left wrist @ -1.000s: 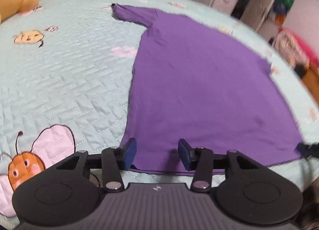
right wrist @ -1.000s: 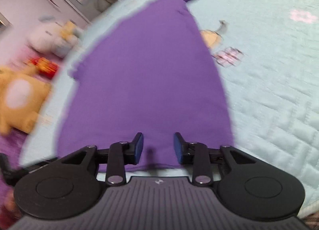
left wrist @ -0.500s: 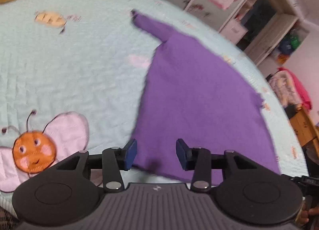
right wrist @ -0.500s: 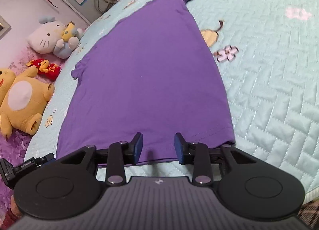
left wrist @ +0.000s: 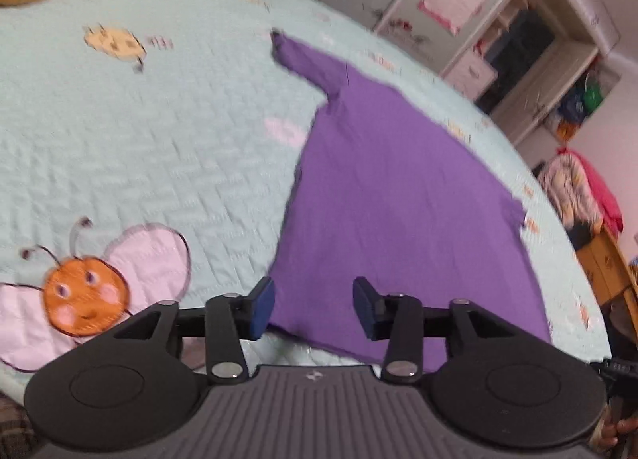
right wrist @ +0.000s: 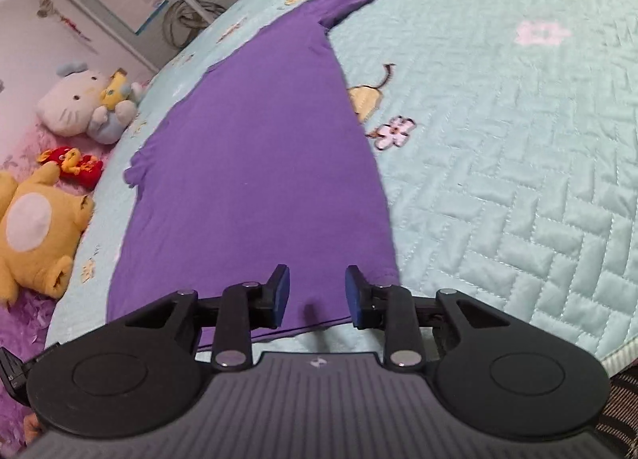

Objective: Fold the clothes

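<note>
Lying flat, the purple shirt (right wrist: pixel 255 164) offered its hem (nearest edge) to both grippers (left wrist: pixel 314 309) (right wrist: pixel 315 295), fingers parted and empty.

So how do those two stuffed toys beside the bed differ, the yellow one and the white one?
The yellow plush bear is golden with a pale belly patch; the white plush cat is white and hugs a small yellow-and-blue toy. The bear looks larger and nearer the camera; the cat sits farther back. Both rest off the quilt's edge, left of the purple shirt.
</note>
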{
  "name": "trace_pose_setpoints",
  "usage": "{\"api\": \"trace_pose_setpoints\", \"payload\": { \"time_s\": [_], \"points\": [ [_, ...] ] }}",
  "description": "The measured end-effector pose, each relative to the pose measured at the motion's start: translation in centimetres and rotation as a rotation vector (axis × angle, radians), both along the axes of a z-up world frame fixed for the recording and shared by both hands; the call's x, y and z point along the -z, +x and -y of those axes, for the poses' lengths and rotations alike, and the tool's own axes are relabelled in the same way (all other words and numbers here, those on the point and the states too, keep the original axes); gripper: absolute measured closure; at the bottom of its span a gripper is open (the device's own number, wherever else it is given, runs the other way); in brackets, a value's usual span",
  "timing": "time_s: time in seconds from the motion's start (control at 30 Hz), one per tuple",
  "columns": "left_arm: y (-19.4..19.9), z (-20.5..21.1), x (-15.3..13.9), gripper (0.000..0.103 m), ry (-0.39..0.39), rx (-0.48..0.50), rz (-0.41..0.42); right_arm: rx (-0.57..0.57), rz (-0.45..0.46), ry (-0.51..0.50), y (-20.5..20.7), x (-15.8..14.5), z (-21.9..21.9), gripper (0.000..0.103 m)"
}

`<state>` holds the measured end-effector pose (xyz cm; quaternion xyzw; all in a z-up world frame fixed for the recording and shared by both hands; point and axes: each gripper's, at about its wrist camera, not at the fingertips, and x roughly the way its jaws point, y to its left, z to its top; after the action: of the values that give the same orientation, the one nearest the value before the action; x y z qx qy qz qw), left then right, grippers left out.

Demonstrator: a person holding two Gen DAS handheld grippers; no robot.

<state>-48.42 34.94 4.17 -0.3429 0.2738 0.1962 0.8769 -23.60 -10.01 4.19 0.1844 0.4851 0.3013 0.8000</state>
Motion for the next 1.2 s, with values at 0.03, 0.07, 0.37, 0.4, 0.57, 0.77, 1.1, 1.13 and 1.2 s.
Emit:
{"api": "trace_pose_setpoints", "payload": {
  "time_s": [0.03,0.07,0.37,0.4,0.57,0.77,1.1,1.13,1.2],
  "points": [
    [-0.3,-0.3,0.0,0.050,-0.011,-0.014,0.018,-0.010,0.000,0.018,-0.1,-0.2,0.0,0.070],
    [-0.4,-0.6,0.4,0.050,-0.031,-0.025,0.019,-0.019,0.000,0.036,-0.2,-0.3,0.0,0.068],
    [-0.8,-1.0,1.8,0.050,-0.146,-0.075,-0.028,-0.028,-0.029,0.050,-0.5,-0.3,0.3,0.066],
    [-1.0,-0.9,1.7,0.050,-0.163,-0.083,-0.019,-0.029,-0.033,0.051,-0.5,-0.2,0.4,0.066],
    [-2.8,-0.7,1.9,0.045,-0.325,-0.162,0.020,-0.011,-0.065,0.067,-0.6,0.0,1.4,0.065],
    [-2.5,-0.7,2.8,0.042,-0.385,-0.172,0.065,0.074,-0.124,0.097,-0.7,0.9,4.8,0.064],
    [-2.5,-1.1,4.4,0.031,-0.495,-0.222,0.165,0.118,-0.276,0.301,-0.8,5.2,4.2,0.059],
    [-2.7,-0.9,4.9,0.031,-0.561,-0.235,0.188,0.132,-0.287,0.327,-0.7,5.5,4.1,0.059],
    [-2.6,0.0,5.6,0.031,-0.656,-0.243,0.220,0.146,-0.301,0.361,-0.6,6.0,3.8,0.059]
  ]
}}
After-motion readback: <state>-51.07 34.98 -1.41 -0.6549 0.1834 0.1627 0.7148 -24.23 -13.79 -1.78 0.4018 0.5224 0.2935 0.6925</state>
